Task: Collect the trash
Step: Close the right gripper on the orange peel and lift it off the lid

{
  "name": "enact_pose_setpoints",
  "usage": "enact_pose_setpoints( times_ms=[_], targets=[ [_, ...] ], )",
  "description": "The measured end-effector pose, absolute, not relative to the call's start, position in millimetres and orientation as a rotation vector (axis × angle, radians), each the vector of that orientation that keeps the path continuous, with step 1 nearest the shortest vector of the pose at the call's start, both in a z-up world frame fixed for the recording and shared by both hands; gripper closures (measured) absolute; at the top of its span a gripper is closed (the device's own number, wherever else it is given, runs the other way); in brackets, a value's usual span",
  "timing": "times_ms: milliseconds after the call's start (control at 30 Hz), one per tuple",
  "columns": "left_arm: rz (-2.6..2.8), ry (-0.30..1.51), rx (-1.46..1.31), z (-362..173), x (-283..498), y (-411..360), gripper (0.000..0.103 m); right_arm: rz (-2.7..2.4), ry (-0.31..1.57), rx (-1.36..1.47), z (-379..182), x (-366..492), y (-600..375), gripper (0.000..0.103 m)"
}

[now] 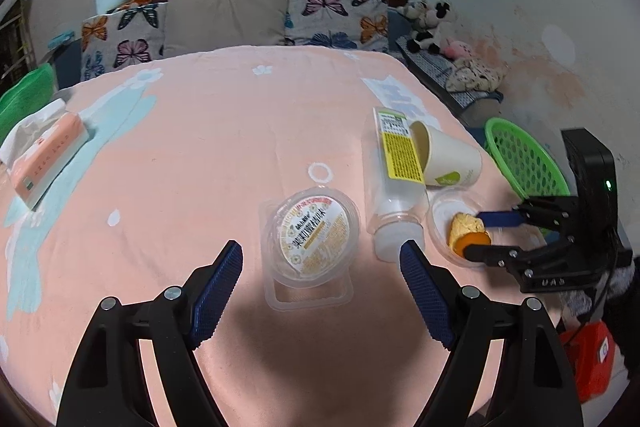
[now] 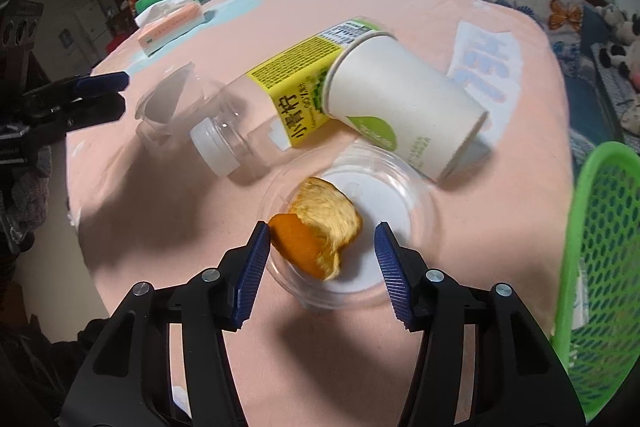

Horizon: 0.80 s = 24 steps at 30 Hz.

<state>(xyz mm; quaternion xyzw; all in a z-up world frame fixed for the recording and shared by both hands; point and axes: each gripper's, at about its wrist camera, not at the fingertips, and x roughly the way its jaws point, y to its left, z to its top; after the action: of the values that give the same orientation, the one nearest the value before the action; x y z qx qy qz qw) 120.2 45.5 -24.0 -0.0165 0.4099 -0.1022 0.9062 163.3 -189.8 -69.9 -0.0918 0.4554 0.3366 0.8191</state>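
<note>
**Right gripper closing around an orange peel in a clear dish**

A curled piece of orange peel [image 2: 318,229], bright orange outside and pale and fibrous inside, lay in a shallow clear plastic dish [image 2: 404,227] at lower centre of the right wrist view. The right gripper [image 2: 322,247] bracketed it: the left pad [image 2: 256,263] touched the peel's orange edge, while the right pad stood clear of it with a gap, so the jaws were narrowed but not yet clamped.

Above the dish lay a clear plastic bottle [image 2: 256,115] on its side, white cap toward the left, with a yellow label. A white paper cup [image 2: 404,103] with a green mark lay tipped against it. A green mesh basket [image 2: 600,267] stood at the right edge.

In the left wrist view, the left gripper [image 1: 320,263] hung wide and empty at lower centre over the pink tablecloth [image 1: 200,147], with a clear lidded pudding cup [image 1: 312,235] between and just beyond its fingertips. A tissue pack [image 1: 48,155] lay at far left.
</note>
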Motion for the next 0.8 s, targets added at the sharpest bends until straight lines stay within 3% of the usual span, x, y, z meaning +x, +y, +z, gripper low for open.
enact_pose_setpoints(
  times_ms=[100, 400, 800],
  targets=[
    [-0.215, 0.857, -0.026, -26.4, 122.6, 46.5, 0.025, 0.720, 0.971, -0.197, -70.5, 164.3, -186.9, 0.048],
    [-0.232, 0.886, -0.009, -36.6, 131.8, 46.1, 0.025, 0.695, 0.911, -0.212, -64.0, 153.5, -184.4, 0.066],
    [-0.336, 0.921, -0.079, -46.8, 160.6, 58.1, 0.025, 0.653, 0.865, -0.137, -48.9, 147.7, -202.8, 0.067]
  ],
)
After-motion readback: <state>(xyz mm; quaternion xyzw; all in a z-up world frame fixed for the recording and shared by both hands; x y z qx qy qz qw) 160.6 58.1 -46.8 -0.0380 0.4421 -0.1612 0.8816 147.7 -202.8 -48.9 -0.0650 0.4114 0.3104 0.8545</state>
